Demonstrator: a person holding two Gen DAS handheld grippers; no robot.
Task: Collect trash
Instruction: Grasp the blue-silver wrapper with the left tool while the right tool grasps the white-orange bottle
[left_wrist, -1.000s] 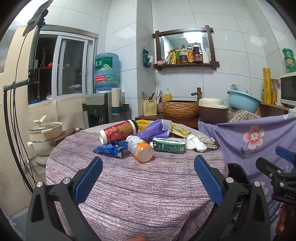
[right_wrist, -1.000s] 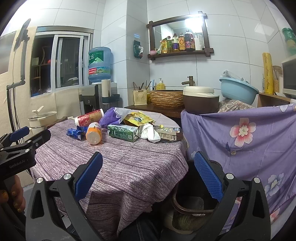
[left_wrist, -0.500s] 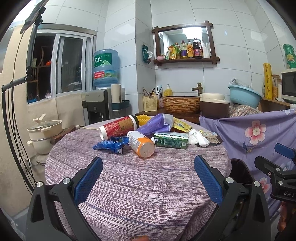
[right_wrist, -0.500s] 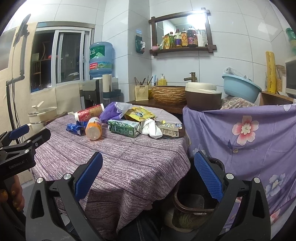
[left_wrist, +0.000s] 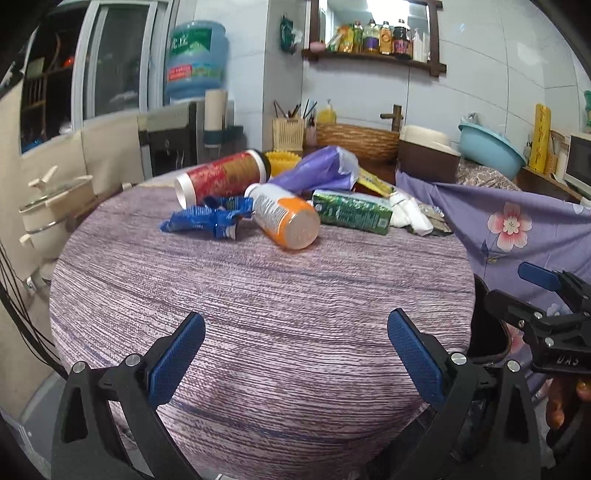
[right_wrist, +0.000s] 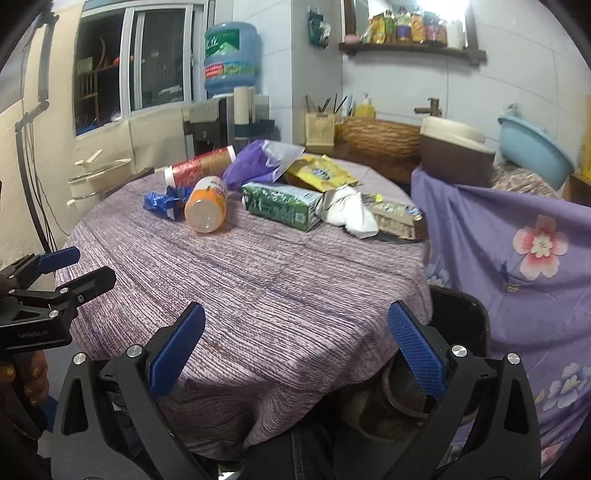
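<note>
Trash lies heaped at the table's (left_wrist: 258, 314) far side: orange bottle (left_wrist: 286, 218), green carton (right_wrist: 282, 205), blue wrapper (left_wrist: 201, 221). Left gripper (left_wrist: 295, 345) and right gripper (right_wrist: 295, 343) hover empty, jaws apart. Table edge half hides a dark bin (right_wrist: 458, 328).

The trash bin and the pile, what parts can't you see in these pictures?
- Bin: right view, inside hidden by the table edge and right gripper.
- Yellow packet: left view, mostly behind the purple bag.
- Green carton: print too blurred to read.
</note>
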